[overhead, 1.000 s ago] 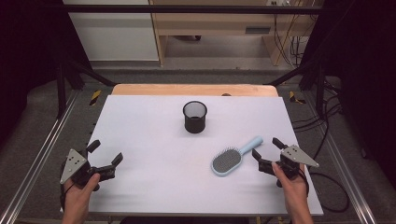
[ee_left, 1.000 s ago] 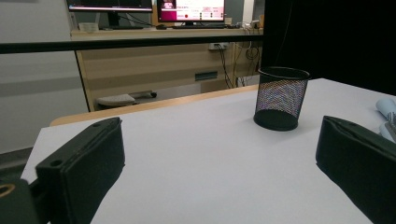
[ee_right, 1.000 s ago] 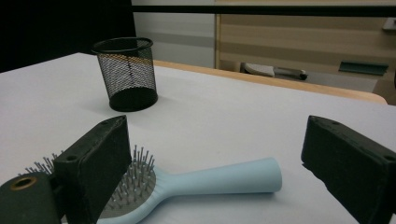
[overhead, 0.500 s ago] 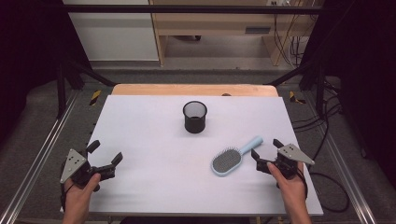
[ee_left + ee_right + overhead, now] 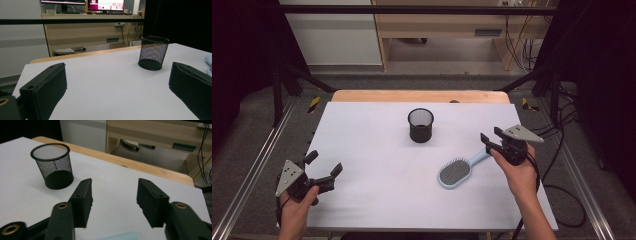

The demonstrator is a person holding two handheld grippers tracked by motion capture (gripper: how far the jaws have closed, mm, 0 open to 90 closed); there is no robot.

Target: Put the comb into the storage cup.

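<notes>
Pale-blue hairbrush [image 5: 458,170] lay on the white table [image 5: 372,145], toward its right edge and nearer the front than the back, bristle head pointing front-left, handle running back-right. My right gripper [image 5: 492,137] hung over the handle's tip, jaws spread with nothing between them. In the right gripper view both black jaws of that gripper [image 5: 113,202] stood apart over bare table, and a sliver of the blue handle [image 5: 120,236] showed at the bottom edge just beneath them; I could not tell whether jaw and handle touched.

Black wire-mesh cup [image 5: 420,125] stood upright near the middle of the back half of the table, well apart from the brush. Same cup seen from the right gripper view [image 5: 52,166], ahead and to the left of the jaws, and from the left gripper view [image 5: 153,53].

My left gripper [image 5: 323,167] sat at the front-left corner, jaws wide apart and gripping nothing, pointed across the table toward the cup. Grey three-cornered plates rode on top of both grippers. A wooden strip ran along the table's back edge.
</notes>
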